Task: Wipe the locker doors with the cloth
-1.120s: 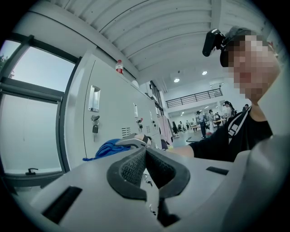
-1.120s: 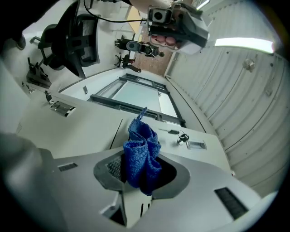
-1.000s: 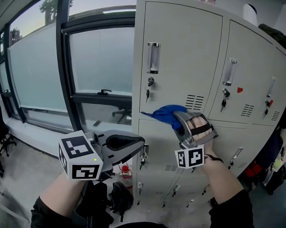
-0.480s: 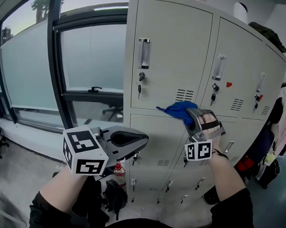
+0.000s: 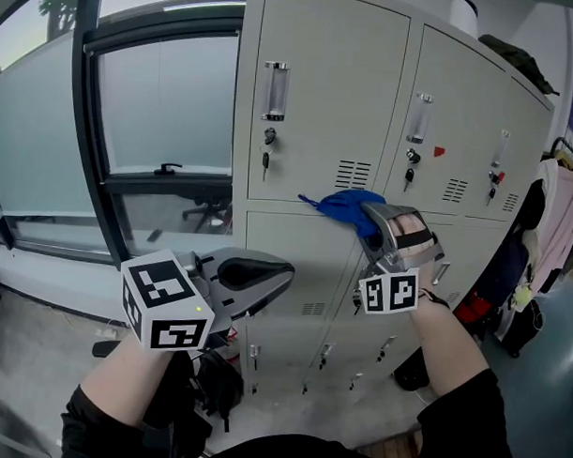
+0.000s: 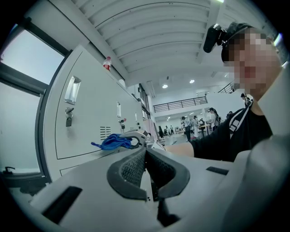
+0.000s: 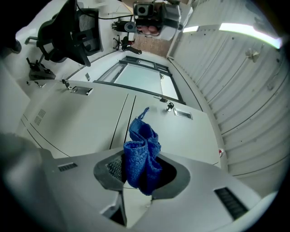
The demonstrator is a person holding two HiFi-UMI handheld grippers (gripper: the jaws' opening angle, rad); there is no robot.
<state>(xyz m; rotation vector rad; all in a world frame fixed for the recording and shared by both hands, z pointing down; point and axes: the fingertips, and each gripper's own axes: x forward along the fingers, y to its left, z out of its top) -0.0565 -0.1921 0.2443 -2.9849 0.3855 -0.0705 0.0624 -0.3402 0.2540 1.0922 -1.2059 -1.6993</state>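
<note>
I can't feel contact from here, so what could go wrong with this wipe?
1. The cloth is a bunch in the right gripper with a loose tail. The tail may snag on the key or the vent just above.
2. The bunch is narrow, so a tilted gripper could rub bare jaw on the door.

A bunched blue knitted cloth (image 5: 345, 206), pinched in the right gripper (image 5: 369, 220), sits against the pale grey metal locker doors (image 5: 315, 93) where the upper row meets the lower. The doors are shut, with keys in their locks.
</note>
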